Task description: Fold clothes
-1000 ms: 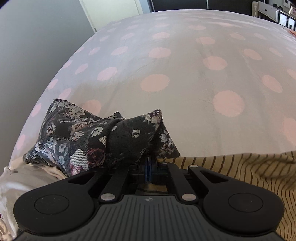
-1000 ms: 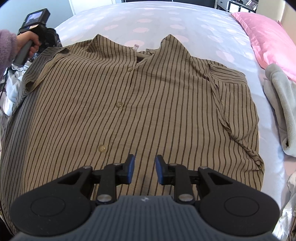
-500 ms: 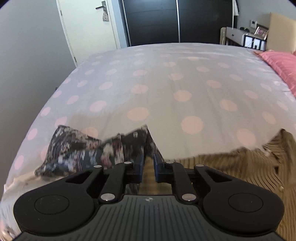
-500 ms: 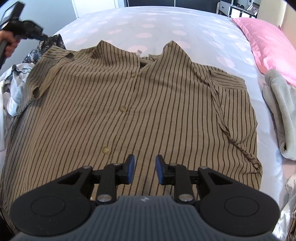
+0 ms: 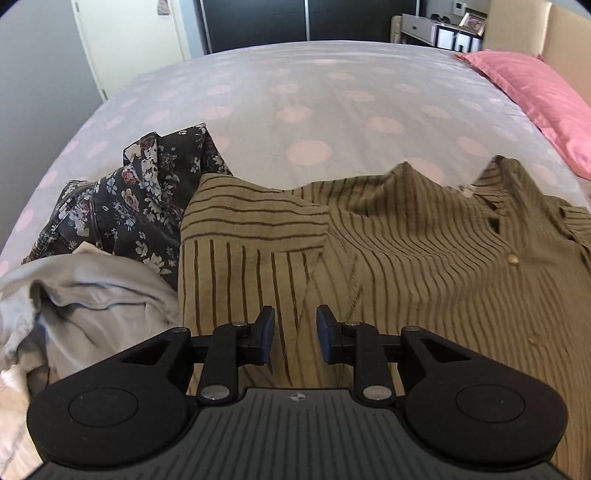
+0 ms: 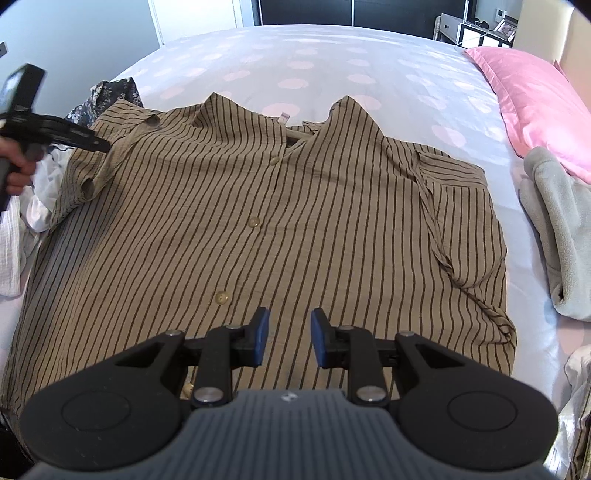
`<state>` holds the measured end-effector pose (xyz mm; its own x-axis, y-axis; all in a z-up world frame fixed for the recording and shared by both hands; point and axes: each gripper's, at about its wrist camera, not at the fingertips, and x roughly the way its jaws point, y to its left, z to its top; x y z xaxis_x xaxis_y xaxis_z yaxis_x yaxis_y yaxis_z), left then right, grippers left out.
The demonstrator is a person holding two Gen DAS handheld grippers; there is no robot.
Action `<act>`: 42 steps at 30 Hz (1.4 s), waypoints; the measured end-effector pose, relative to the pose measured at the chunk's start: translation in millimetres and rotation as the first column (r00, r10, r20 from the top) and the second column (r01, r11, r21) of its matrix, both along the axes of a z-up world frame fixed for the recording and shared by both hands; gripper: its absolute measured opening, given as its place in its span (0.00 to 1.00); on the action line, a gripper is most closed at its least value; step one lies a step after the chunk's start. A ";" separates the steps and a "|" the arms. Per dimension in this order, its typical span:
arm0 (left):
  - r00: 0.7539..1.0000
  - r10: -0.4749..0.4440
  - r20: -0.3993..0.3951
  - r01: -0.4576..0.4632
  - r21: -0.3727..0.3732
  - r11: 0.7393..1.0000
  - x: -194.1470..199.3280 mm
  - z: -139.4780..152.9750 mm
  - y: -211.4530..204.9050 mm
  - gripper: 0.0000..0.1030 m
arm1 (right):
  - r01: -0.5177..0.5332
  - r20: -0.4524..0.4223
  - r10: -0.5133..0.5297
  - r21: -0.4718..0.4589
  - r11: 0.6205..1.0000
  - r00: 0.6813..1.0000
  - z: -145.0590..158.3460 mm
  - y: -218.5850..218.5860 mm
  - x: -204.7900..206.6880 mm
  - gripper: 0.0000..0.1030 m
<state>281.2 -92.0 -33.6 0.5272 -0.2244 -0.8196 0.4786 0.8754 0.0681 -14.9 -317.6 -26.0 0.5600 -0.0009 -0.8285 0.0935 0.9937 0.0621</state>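
Left claw (image 5: 294,334) opening, right claw (image 6: 287,338) part-open, both empty (prob.); risk: snagging the floral garment (image 5: 147,206) w/ the striped shirt (image 6: 280,229) sleeve.

Striped shirt (image 6: 280,221): its near hem is hidden behind the right gripper (image 6: 287,341), and in the left wrist view its right side runs off the frame edge, the collar region blurred. Floral garment (image 5: 147,206): partly covered by the shirt's sleeve and a pale grey cloth (image 5: 92,295). Grey fleece (image 6: 557,229) and pink pillow (image 6: 535,96): both cut off at the right edge. The hand (image 6: 18,170) on the left gripper is cropped at the left edge. Items on the far shelving (image 5: 443,27) are too small to identify.
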 end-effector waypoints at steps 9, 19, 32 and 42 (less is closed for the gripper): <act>0.998 0.058 -0.028 -0.060 -0.076 0.995 17.0 -0.8 11.9 0.00 | -0.026 0.010 0.026 0.002 1.000 1.000 2.8 4.4 -1.5 0.27; 0.994 0.056 -0.099 -0.068 -0.121 0.990 30.3 -8.2 -13.0 0.02 | -0.045 0.007 0.045 -0.009 0.999 0.999 4.1 9.4 -2.6 0.28; 0.999 0.022 0.024 -0.019 -0.125 0.992 -75.9 54.8 16.1 0.36 | -0.071 -0.051 0.071 0.016 0.997 0.996 -0.1 10.0 -10.7 0.32; 0.999 -0.041 -0.002 0.041 -0.089 0.995 -204.8 57.4 69.4 0.39 | -0.117 0.008 0.116 0.022 0.993 0.993 -5.5 4.3 -59.7 0.34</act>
